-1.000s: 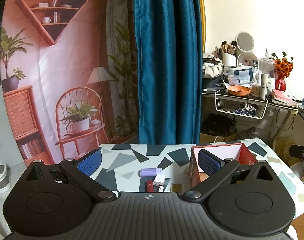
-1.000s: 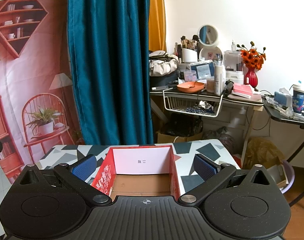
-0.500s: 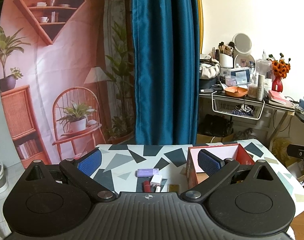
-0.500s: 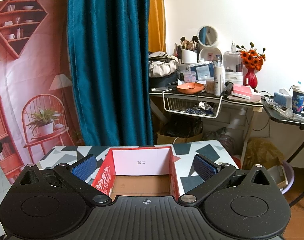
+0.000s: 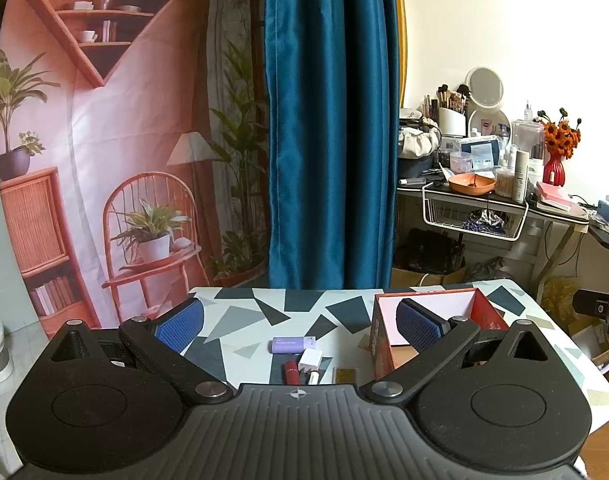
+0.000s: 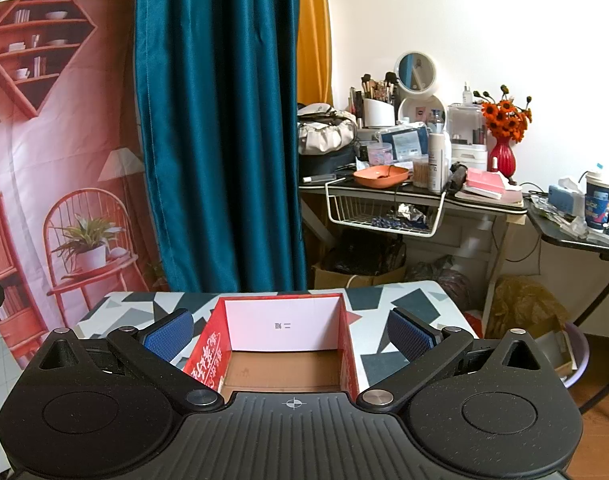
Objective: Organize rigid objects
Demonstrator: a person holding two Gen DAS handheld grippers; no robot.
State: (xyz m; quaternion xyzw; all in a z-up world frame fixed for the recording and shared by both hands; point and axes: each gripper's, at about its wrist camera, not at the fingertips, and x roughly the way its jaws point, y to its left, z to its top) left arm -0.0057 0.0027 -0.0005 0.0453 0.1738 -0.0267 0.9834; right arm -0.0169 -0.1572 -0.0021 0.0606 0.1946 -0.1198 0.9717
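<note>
My left gripper (image 5: 298, 326) is open and empty above the patterned table (image 5: 304, 312). Below it lie a purple case (image 5: 291, 345), a white charger plug (image 5: 310, 360), a red lipstick (image 5: 291, 373) and a small gold item (image 5: 345, 374). A red open box (image 5: 380, 344) stands to their right; my right finger overlaps its near wall in view. My right gripper (image 6: 288, 334) is open and empty, held over the same red box (image 6: 282, 346), which shows a bare brown floor.
A blue curtain (image 5: 330, 128) and a printed pink backdrop (image 5: 104, 152) hang behind the table. A cluttered dressing desk (image 6: 416, 196) with a wire basket stands at the right. The table's right edge (image 5: 560, 328) is near the box.
The left gripper has drawn back and risen slightly, so the small items and box sit a little farther ahead. The right gripper has hardly moved.
</note>
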